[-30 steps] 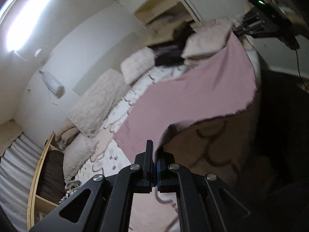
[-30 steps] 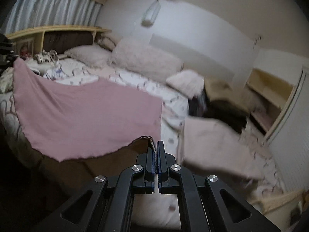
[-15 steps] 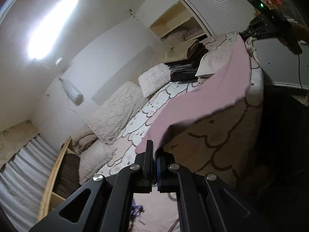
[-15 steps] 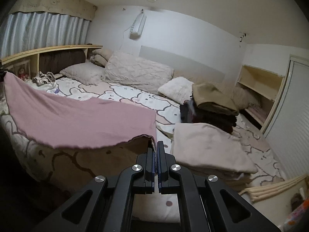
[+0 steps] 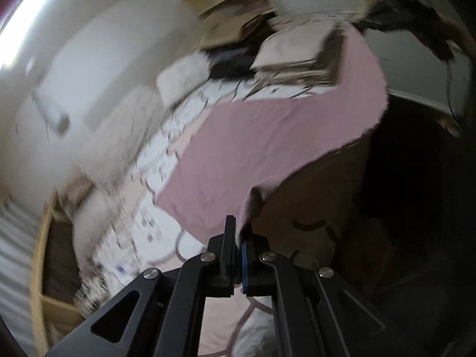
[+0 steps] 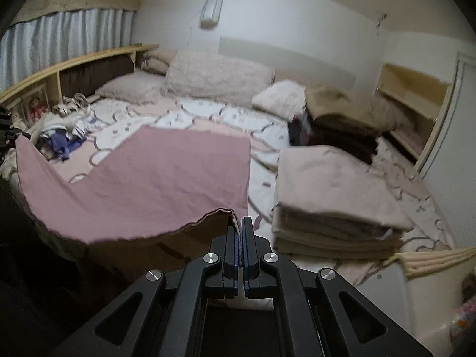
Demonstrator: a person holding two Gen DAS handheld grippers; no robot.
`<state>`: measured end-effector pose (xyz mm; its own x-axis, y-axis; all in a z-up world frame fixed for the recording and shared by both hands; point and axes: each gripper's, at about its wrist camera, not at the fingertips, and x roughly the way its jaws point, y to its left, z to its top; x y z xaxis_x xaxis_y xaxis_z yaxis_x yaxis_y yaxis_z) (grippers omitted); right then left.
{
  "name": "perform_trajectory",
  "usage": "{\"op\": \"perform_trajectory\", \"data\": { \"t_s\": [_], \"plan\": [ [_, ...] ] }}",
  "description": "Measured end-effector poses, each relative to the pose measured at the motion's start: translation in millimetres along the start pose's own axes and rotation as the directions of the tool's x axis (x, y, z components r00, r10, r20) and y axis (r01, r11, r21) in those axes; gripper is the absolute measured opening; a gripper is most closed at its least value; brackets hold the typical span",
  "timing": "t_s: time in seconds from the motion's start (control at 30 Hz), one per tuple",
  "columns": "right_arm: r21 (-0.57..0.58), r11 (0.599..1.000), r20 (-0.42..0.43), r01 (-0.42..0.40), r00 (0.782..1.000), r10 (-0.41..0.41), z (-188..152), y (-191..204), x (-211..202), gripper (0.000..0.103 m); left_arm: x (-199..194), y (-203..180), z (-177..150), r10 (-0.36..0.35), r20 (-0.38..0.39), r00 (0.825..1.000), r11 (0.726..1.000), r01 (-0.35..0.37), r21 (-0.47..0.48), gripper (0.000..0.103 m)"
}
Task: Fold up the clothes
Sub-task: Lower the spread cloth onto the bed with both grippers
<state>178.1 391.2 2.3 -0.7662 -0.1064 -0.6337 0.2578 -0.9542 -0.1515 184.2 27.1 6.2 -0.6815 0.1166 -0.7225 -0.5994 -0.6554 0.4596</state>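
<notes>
L claw (image 5: 239, 232) clenched on one corner of the pink cloth (image 5: 267, 136), fabric pinched between the pads. R claw (image 6: 241, 229) clamped on the other near corner, cloth edge bunched at its tips. Cloth hangs slack between the two, near edge drooping off the bed (image 6: 208, 116) front, far part lying flat on the patterned bedspread.

R wrist view, left to right:
- wooden headboard shelf (image 6: 74, 62) far left, open compartments; one w/ dark brown fabric inside, near one holds a framed pic, blurry.
- loose clothes pile (image 6: 64, 136) (white/blue) on bed, left of the cloth, near but apart.
- pillows (image 6: 217, 77) along the far wall.
- pink cloth (image 6: 154, 175) centre.
- folded beige stack (image 6: 336, 199) on bed just right of the cloth, not touching.
- darker folded stack (image 6: 336, 116) behind it, brown item on top.
- open wall shelf (image 6: 413, 101) far right, contents can't tell.

L wrist view heavily motion-blurred; R claw (image 5: 395, 17) visible far top right at the cloth's other corner.
</notes>
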Motion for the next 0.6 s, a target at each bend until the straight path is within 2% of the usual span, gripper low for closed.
{"op": "perform_trajectory", "data": {
  "t_s": [0.13,0.27,0.47,0.6],
  "plan": [
    [-0.018,1.0,-0.01,-0.012,1.0,0.012,25.1,-4.7,47.4,0.002,40.0,38.3,5.0,-0.006,-0.045,0.999,0.983,-0.002,-0.182,0.003],
    [-0.012,0.999,-0.017,-0.046,0.999,0.045,66.4,-15.7,92.5,0.002,77.6,80.5,8.4,-0.012,-0.069,0.998,0.932,-0.013,-0.362,0.003],
    [0.015,0.994,-0.054,-0.105,0.993,0.106,127.6,-32.7,171.6,0.002,125.3,130.6,14.6,0.019,-0.083,0.996,0.881,-0.056,-0.47,0.003],
    [0.033,0.994,-0.053,-0.106,0.993,0.108,157.8,-33.1,219.9,0.002,162.6,163.3,18.0,0.024,-0.086,0.996,0.849,-0.066,-0.524,0.003]
  ]
}}
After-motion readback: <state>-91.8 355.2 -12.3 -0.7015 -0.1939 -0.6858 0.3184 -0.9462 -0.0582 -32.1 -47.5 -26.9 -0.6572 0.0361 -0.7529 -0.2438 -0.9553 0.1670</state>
